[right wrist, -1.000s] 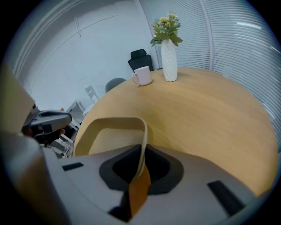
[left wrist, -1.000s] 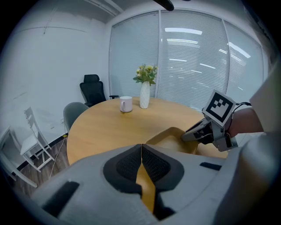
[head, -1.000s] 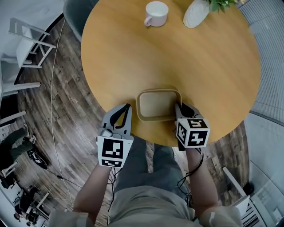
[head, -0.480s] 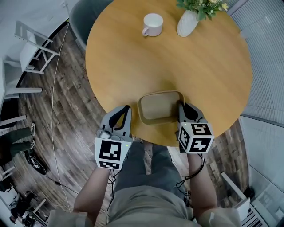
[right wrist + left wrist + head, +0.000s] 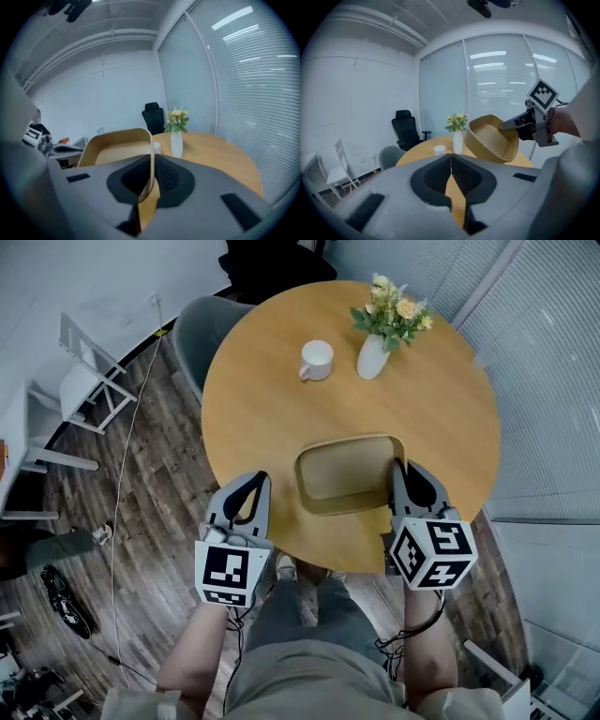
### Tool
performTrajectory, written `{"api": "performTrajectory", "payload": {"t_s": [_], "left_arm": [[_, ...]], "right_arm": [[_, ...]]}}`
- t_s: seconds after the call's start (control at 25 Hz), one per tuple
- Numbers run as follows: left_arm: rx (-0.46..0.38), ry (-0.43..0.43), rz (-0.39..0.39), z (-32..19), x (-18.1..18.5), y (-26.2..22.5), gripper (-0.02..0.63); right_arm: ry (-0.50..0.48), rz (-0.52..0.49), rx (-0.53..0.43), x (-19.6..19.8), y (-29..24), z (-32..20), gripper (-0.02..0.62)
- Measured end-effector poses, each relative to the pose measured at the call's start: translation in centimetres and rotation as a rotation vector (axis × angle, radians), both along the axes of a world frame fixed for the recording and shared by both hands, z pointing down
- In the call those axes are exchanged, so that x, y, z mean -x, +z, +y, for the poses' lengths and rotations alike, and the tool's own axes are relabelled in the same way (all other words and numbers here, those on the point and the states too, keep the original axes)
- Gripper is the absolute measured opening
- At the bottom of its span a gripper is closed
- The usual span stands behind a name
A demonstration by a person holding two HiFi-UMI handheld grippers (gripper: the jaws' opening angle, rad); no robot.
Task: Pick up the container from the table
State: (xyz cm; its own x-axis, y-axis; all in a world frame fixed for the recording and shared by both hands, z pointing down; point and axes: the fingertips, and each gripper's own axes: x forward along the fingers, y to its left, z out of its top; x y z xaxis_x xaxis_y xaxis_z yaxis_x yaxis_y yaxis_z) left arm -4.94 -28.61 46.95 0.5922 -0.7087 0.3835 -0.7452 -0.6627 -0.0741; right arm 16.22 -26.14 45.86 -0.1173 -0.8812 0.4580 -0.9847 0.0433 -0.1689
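The tan rounded-rectangle container hangs tilted above the near side of the round wooden table. My right gripper is shut on its right rim; the rim wall runs between the jaws in the right gripper view, with the container to the left. My left gripper is shut and empty, a little to the left of the container and apart from it. The left gripper view shows its jaws closed together, and the container held aloft by the right gripper.
A white mug and a white vase of flowers stand at the table's far side. A grey chair is tucked at the far left, white chairs stand on the wood floor, and glass walls with blinds run along the right.
The container has left the tabletop and risen toward me in the right gripper. The head view has pulled back, showing more of the table. The left gripper stays shut beside it.
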Motion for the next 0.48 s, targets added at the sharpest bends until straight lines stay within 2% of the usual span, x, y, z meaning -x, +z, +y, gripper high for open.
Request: {"api": "performTrajectory", "payload": {"t_s": [0.28,0.48], "left_arm": [[-0.177,0.019,0.055,-0.2,-1.0,-10.0,0.021],[-0.276,0.017,0.152,0.5,-1.9,-17.5,0.021]], "right_arm": [[0.006,-0.001,-0.219,-0.5,-11.6,0.4,0.034],[0.003,0.024,-0.338,-0.8,-18.1,1.7,0.034]]}}
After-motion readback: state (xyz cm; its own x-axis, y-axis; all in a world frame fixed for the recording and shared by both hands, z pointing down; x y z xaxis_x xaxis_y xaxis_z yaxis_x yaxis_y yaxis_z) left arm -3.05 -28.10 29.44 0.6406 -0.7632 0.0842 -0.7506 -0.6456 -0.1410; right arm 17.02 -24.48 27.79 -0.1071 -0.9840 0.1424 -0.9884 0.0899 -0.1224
